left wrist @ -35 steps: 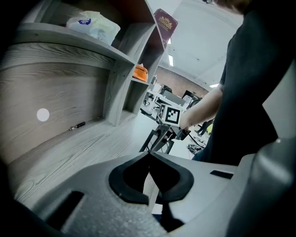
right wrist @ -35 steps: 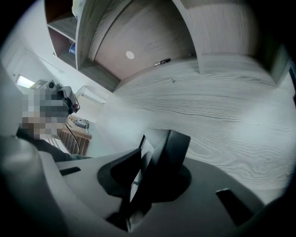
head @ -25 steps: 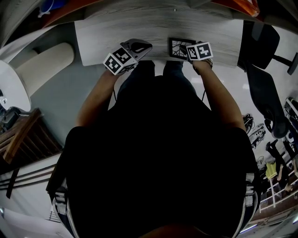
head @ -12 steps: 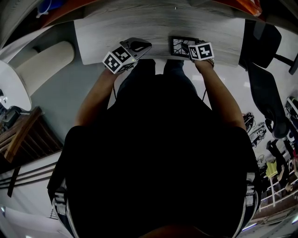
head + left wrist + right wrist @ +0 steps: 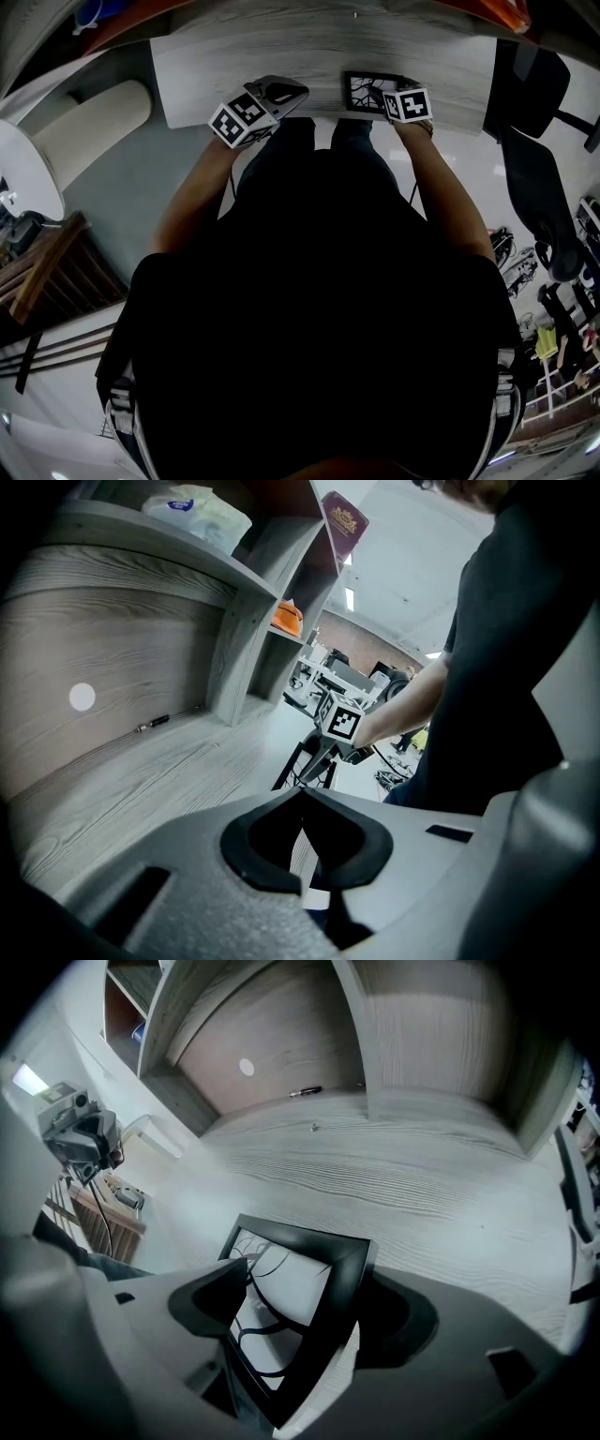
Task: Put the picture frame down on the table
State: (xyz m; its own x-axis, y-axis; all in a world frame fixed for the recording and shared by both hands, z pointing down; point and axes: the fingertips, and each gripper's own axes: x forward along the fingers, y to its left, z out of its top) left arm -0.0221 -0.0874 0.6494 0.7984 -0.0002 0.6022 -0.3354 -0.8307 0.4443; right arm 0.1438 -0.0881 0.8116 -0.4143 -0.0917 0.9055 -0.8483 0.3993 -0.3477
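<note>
Head view shows my right hand-held gripper (image 5: 380, 96), clamped on the tilted picture frame (image 5: 361, 91), nudged slightly farther over the tabletop (image 5: 281, 52) edge, frame not yet down; my left hand-held gripper (image 5: 277, 94) idles closed.

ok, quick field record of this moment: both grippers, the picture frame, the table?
right gripper: shut on the black rectangular picture frame
picture frame: tilted, white picture with black line drawing, at the table's near edge; contact with the top unclear
left gripper: shut, empty, over the near edge, apart from the frame
table: light grey wood-grain table
task state: frame not yet released
</note>
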